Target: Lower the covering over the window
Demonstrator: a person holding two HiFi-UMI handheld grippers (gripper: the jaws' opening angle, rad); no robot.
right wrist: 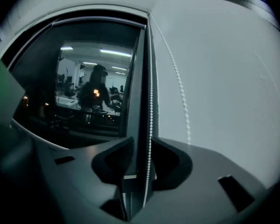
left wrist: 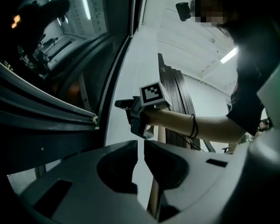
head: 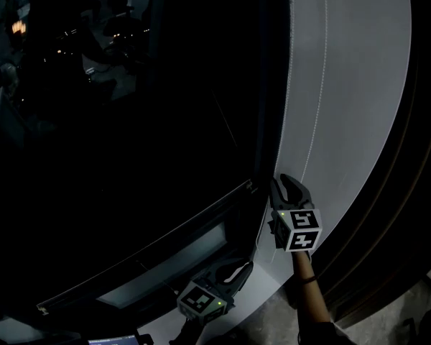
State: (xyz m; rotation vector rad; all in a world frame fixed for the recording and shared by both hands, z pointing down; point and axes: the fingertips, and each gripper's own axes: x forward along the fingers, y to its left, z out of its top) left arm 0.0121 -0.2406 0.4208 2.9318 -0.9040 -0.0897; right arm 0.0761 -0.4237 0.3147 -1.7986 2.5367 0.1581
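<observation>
The window (head: 129, 121) is dark glass, and the covering's bottom rail (head: 223, 201) runs slantwise across its lower part. The rail's end (left wrist: 91, 119) also shows in the left gripper view. A white bead chain (head: 287, 106) hangs in two strands beside the window frame. My right gripper (head: 286, 182) is level at the chain. Its jaws are open, and one strand (right wrist: 150, 101) passes between them without being pressed. The second strand (right wrist: 179, 92) hangs to the right against the wall. My left gripper (head: 243, 267) is lower, its jaws a narrow slit apart (left wrist: 143, 146) with nothing seen between them.
A white wall (head: 352, 85) lies right of the window frame (right wrist: 136, 78). Dark boards (head: 409, 192) lean further right. The glass reflects a lit room and a person. My right gripper (left wrist: 121, 104), with its marker cube and forearm, crosses the left gripper view.
</observation>
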